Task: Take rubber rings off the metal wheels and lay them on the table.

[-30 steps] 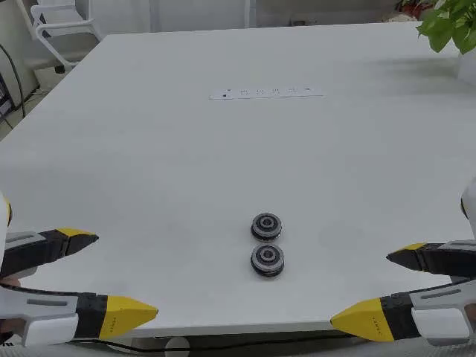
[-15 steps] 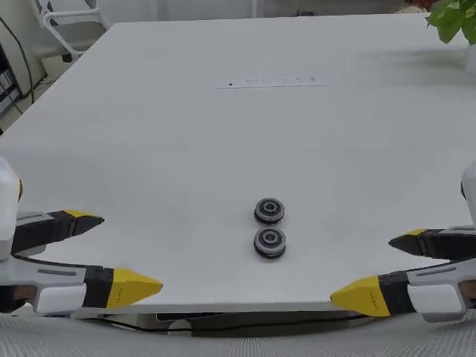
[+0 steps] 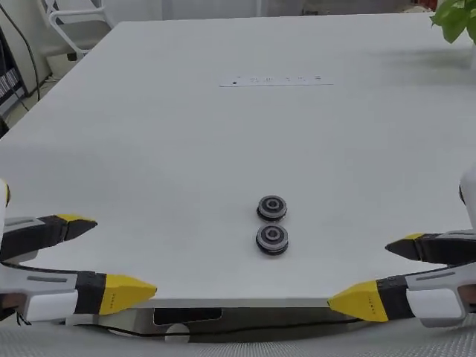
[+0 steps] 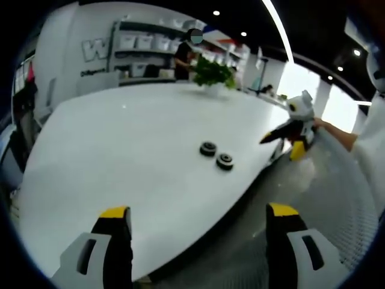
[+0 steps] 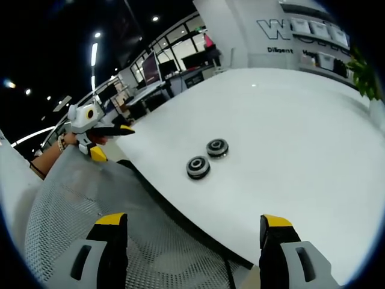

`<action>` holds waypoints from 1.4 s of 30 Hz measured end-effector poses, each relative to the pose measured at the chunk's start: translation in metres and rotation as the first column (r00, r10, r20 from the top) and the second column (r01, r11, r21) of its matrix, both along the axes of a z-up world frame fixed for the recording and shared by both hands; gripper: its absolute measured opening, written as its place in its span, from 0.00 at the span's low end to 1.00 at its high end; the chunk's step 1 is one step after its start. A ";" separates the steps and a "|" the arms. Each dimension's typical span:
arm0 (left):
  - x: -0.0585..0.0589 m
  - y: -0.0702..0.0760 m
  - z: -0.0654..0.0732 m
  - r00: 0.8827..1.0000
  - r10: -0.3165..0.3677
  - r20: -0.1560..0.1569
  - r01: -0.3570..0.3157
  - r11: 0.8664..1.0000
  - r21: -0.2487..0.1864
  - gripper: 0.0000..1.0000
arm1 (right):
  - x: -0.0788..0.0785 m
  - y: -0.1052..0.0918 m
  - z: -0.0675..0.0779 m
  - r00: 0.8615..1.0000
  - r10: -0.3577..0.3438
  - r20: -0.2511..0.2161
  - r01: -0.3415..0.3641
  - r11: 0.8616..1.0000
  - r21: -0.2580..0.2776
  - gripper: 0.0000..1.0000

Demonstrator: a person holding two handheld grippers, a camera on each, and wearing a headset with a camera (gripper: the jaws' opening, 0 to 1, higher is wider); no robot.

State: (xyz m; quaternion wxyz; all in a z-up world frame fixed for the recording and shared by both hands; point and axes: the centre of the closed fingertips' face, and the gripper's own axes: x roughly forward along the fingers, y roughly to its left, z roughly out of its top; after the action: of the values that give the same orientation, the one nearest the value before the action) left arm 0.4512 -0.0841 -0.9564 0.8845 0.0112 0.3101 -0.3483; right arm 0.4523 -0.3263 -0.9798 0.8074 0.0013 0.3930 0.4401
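On white table (image 3: pixel 223 149), near front edge: seeing two metal wheels, near wheel (image 3: pixel 272 239) lying just beside far wheel (image 3: pixel 272 208), rubber rings (image 3: pixel 261 239) apparently not yet removed. Holding left gripper (image 3: pixel 123 255) and right gripper (image 3: pixel 360 274) at the near corners, jaws spread wide, gripping nothing, well apart from wheels. Flagging risks: pulling a ring with the wheel unpinned, likely dragging it off the edge; knocking the neighbour wheel; stretched ring snapping loose and flying.
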 end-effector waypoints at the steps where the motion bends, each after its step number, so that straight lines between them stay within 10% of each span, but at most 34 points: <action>1: -0.002 0.001 0.000 1.000 0.003 0.000 -0.003 1.000 -0.002 0.94 | -0.001 0.001 -0.001 1.000 0.000 -0.008 0.000 1.000 0.002 0.91; 13: 0.005 0.006 0.015 0.995 0.070 0.066 -0.067 0.997 -0.043 0.92 | -0.007 0.004 -0.002 0.997 0.076 0.017 -0.076 0.997 -0.027 0.93; 23: 0.008 -0.003 0.006 0.999 0.000 0.041 -0.001 1.000 0.023 0.92 | -0.002 -0.003 -0.007 0.989 0.140 0.039 -0.136 0.987 -0.085 0.94; 42: 0.022 -0.021 0.002 0.997 -0.076 0.009 0.076 0.997 0.003 0.91 | 0.014 -0.009 -0.006 0.991 0.123 0.051 -0.119 0.989 -0.083 0.90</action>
State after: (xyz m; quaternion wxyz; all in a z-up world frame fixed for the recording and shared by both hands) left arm 0.4734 -0.1053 -0.9540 0.8721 0.0259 0.3057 -0.3813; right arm 0.4659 -0.3352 -0.9855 0.7892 -0.0670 0.3870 0.4721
